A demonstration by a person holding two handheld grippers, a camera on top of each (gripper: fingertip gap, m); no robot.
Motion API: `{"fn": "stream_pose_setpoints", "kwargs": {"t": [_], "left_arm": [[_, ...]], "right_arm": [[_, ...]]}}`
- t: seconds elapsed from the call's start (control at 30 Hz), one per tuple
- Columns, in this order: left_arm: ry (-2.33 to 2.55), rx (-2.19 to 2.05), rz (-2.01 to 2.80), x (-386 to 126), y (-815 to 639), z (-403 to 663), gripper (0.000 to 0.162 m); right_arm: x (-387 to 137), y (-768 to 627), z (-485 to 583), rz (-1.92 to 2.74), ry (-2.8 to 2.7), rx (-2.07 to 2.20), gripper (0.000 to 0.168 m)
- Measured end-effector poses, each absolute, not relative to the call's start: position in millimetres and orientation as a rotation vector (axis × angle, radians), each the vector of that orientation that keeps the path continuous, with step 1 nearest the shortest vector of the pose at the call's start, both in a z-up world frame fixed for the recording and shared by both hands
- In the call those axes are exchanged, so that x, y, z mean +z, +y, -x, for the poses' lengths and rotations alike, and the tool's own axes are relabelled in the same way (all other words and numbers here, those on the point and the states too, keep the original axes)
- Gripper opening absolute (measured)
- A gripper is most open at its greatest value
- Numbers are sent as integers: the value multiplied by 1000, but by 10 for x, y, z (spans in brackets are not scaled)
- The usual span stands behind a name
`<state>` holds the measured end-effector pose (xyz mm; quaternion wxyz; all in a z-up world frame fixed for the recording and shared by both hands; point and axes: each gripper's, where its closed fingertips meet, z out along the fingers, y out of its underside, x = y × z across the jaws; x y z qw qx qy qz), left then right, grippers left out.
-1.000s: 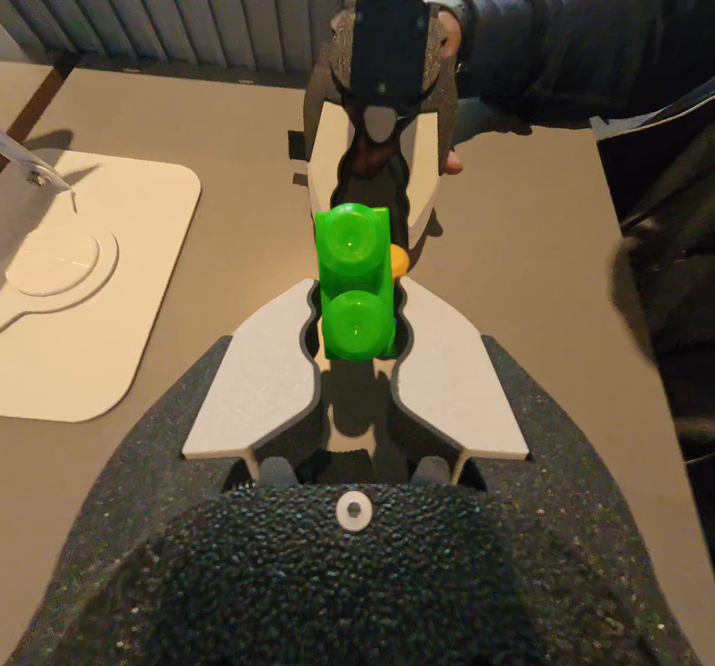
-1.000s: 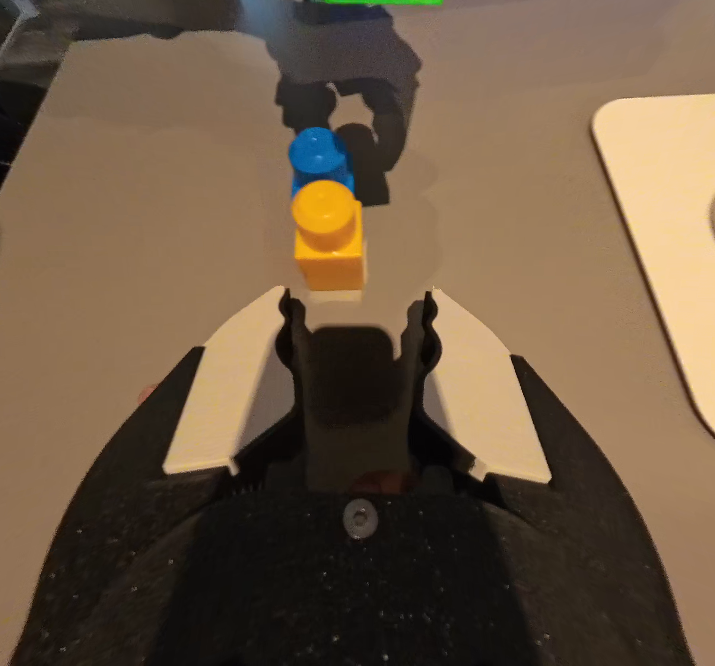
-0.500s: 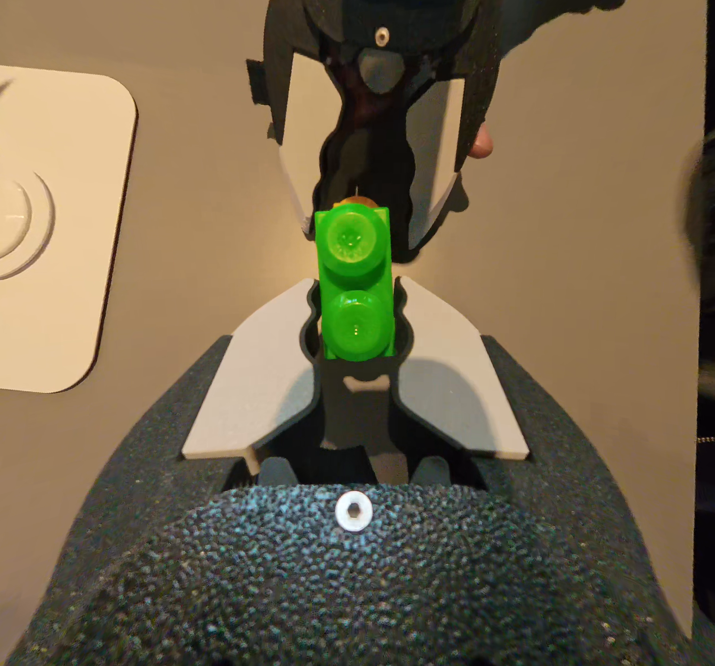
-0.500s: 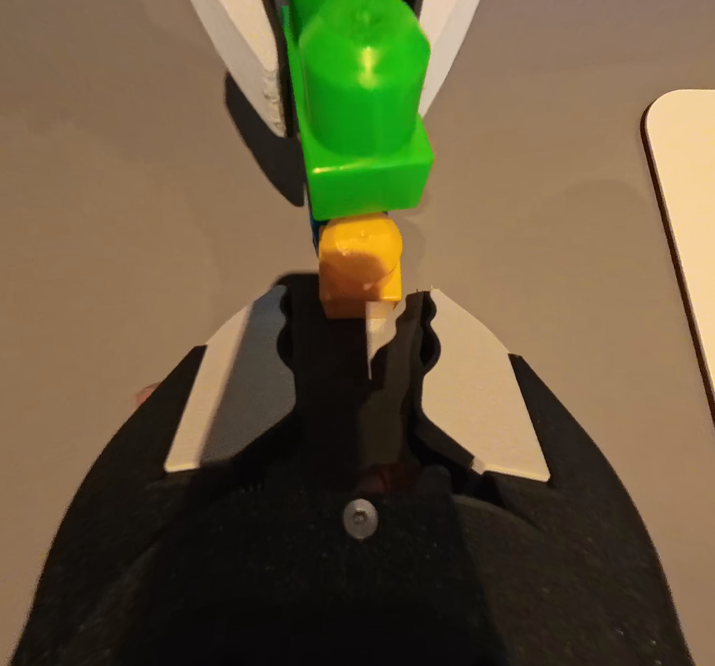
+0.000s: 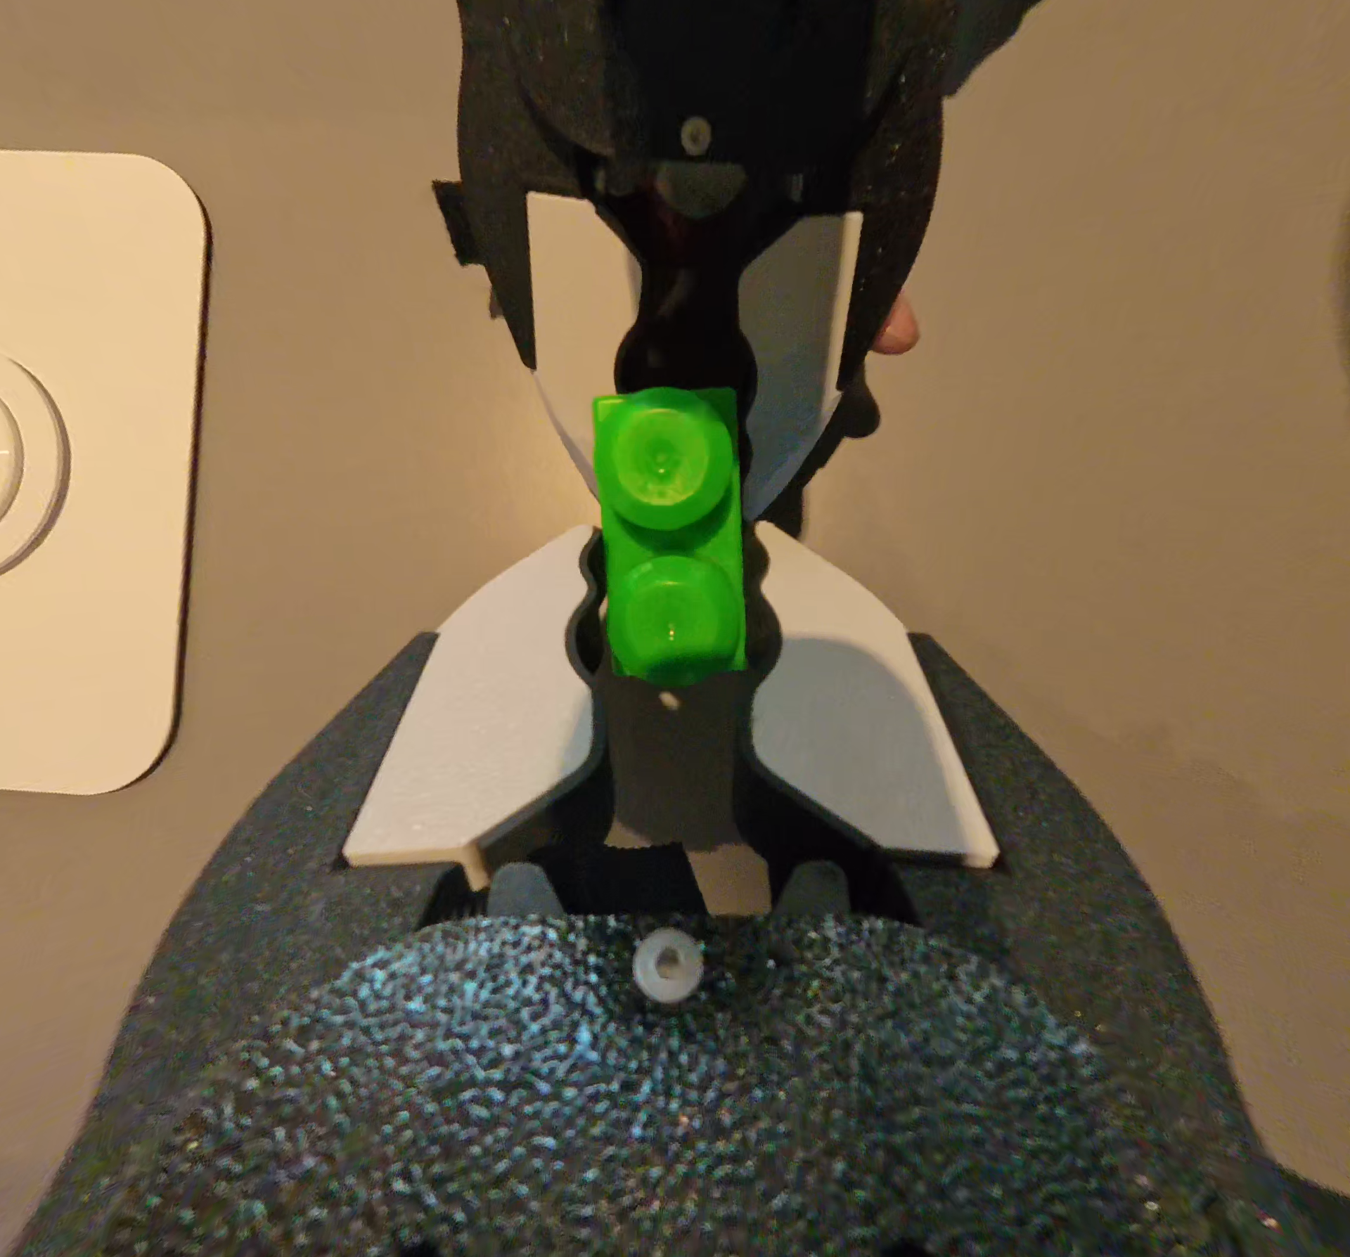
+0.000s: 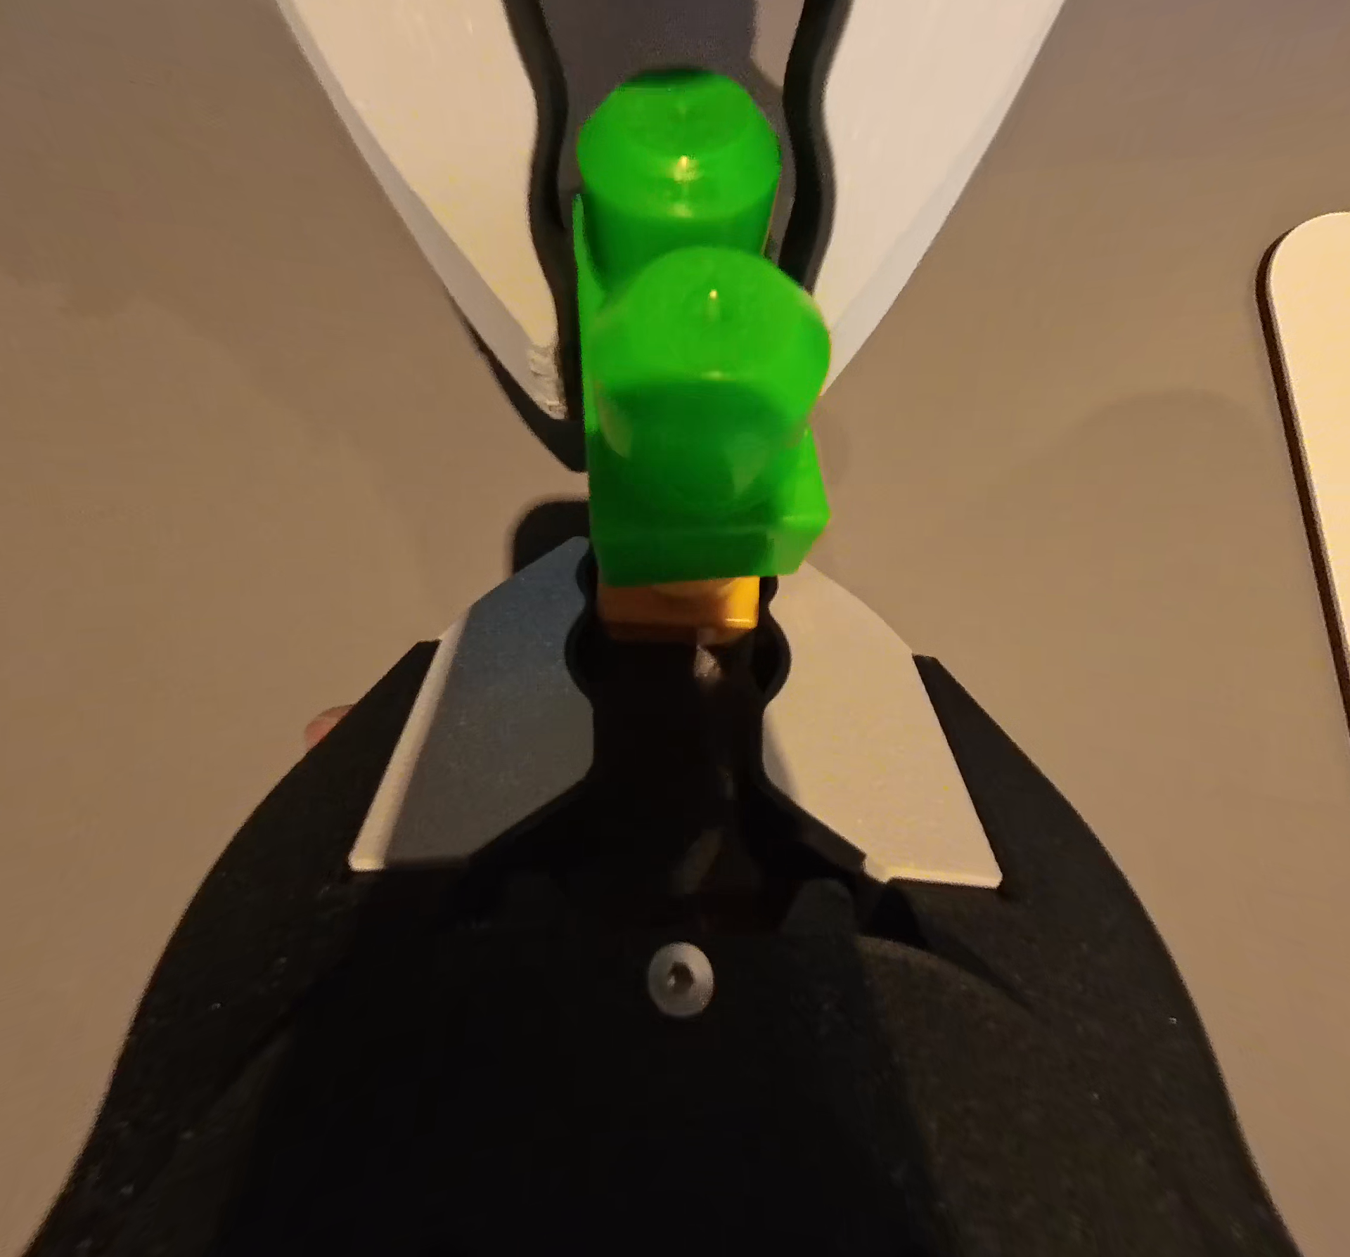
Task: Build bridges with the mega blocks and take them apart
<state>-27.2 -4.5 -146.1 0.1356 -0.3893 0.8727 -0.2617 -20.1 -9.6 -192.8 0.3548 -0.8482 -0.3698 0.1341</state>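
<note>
A green two-stud block [image 5: 668, 543] is clamped between the fingers of my left gripper [image 5: 676, 550], studs facing the camera. In the right wrist view the green block [image 6: 701, 382] sits on top of a yellow block [image 6: 679, 605], which hides whatever lies behind it. My right gripper [image 6: 676, 586] has its fingertips closed against the sides of the yellow block. The left gripper [image 6: 679, 214] comes in from the top of that view. The right gripper [image 5: 672, 433] faces mine, its white fingers [image 5: 796, 375] flanking the green block's far end. The blue block is hidden.
A white rounded pad [image 5: 88, 418] lies on the grey-brown table [image 5: 1096, 564] to the left; it also shows at the right edge of the right wrist view [image 6: 1315, 455]. A person's fingertip [image 5: 895, 334] shows beside the right gripper. Some 5 cm of space lies between my two pairs of fingers.
The green block has come down onto the yellow block. The right gripper has moved forward and its jaws have narrowed onto the yellow block. The two grippers are closer together.
</note>
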Motion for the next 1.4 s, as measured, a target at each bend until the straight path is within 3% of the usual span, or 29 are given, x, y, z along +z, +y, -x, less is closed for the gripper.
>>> {"fn": "stream_pose_setpoints", "kwargs": {"t": [0.3, 0.5, 1.4], "left_arm": [[2487, -884, 1124, -1500, -69, 280, 36], [2451, -914, 1125, -1497, -45, 313, 35], [2206, -1151, 1149, -1457, 86, 478, 35]], "right_arm": [[-1935, -41, 292, 2200, -944, 338, 59], [-1941, 24, 343, 2222, -902, 344, 42], [-1926, 152, 581, 2218, -930, 444, 44]]}}
